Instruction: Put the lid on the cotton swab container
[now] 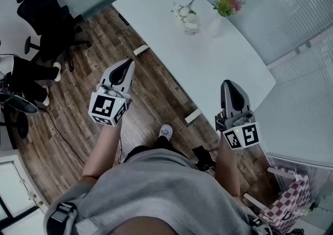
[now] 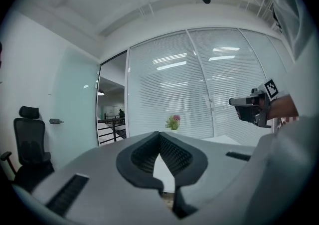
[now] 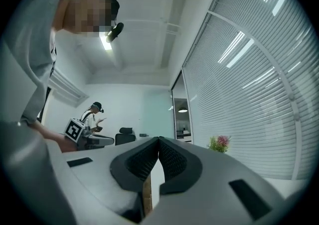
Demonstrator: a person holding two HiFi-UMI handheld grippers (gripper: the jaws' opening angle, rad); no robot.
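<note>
Container (image 1: 190, 25) clear, upright, on table (image 1: 229, 67)

You hold both grippers forward: left gripper (image 1: 126, 67) above the wood floor (image 1: 153, 96), right gripper (image 1: 229, 85) by the white table (image 1: 218, 57). A flower jar (image 1: 190, 23) and a pink plant (image 1: 227, 4) stand at its far end. Black chair (image 1: 49, 17) at left.

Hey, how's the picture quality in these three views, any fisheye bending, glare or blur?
Head view: soft even light, white table nearly washed out. Left gripper view: strong fisheye, black corners, light streaks reflected in the glass wall. Right gripper view: same fisheye, blinds bowed, with bright streaks across them.
</note>
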